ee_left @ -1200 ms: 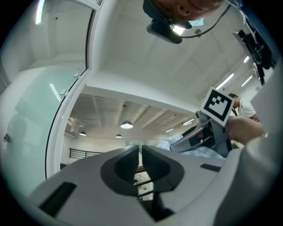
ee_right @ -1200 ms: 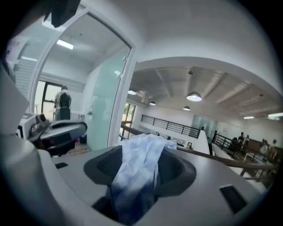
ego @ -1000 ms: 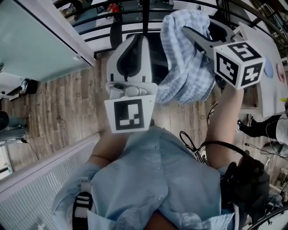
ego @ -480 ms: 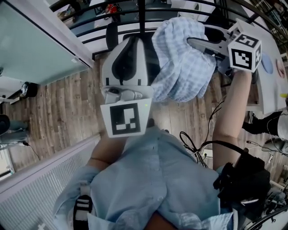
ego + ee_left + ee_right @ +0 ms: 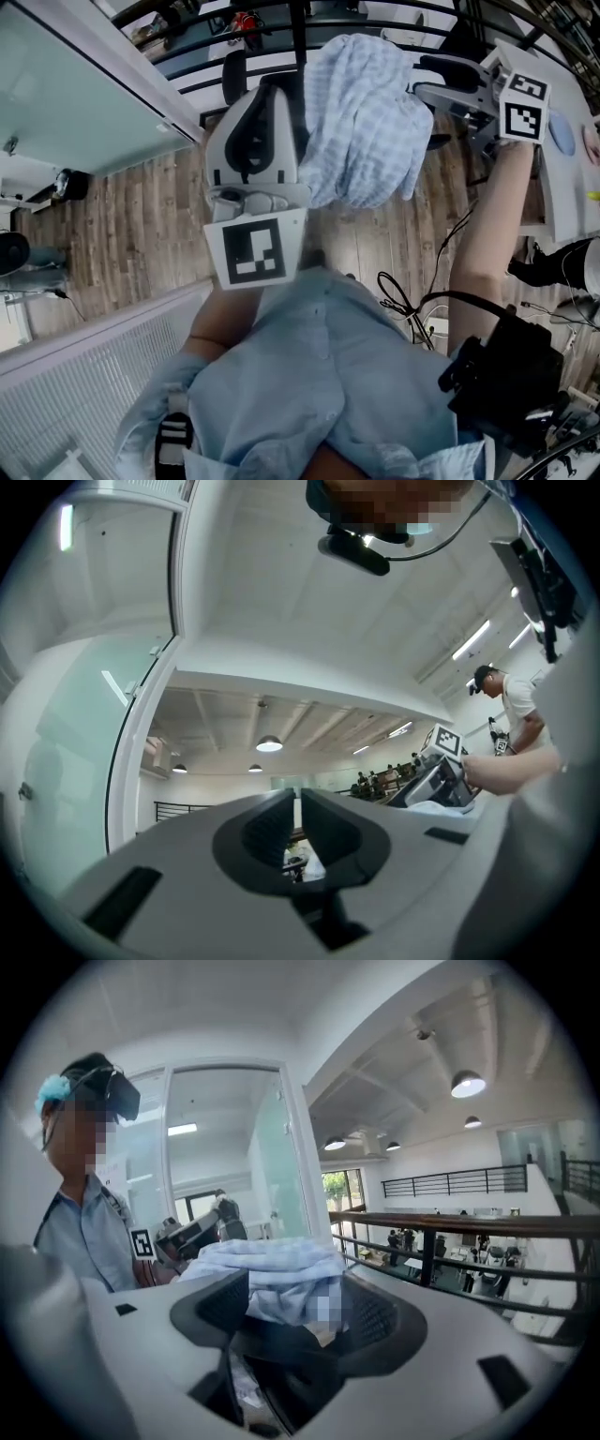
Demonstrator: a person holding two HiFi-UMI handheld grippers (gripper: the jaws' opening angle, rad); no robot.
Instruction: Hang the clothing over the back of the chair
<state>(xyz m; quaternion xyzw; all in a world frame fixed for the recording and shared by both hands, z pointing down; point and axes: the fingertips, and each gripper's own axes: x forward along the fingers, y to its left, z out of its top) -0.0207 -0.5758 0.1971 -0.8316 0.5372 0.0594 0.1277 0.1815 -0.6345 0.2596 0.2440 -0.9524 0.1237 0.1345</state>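
Wood-plank floor (image 5: 122, 225), grey-brown and laid in long boards, fills the middle of the head view. A frosted glass partition (image 5: 75, 84) in a white frame runs along the floor's left side. A white ribbed panel (image 5: 75, 394) takes the lower left corner. A black railing (image 5: 234, 42) crosses the far edge of the floor. Seen from the right gripper view, this railing (image 5: 450, 1222) fences off a lower level with desks. White ceiling above, round lamps (image 5: 467, 1083) lit.

Clothing (image 5: 361, 122): blue-and-white check, bunched in a mound just short of the railing, between my two tongs. What carries it is hidden under the folds.

Right gripper (image 5: 417, 77): comes in from the right, at the mound's upper right side. Jaws have just been opening and stand wide apart. The clothing (image 5: 272, 1274) lies loosely heaped between them, and the pads do not squeeze it.

Left gripper (image 5: 281, 89): just beside the mound's left edge, pointing toward the railing. In its own view the left gripper (image 5: 297, 803) has its jaws drawn together to a thin slit, with nothing between them.
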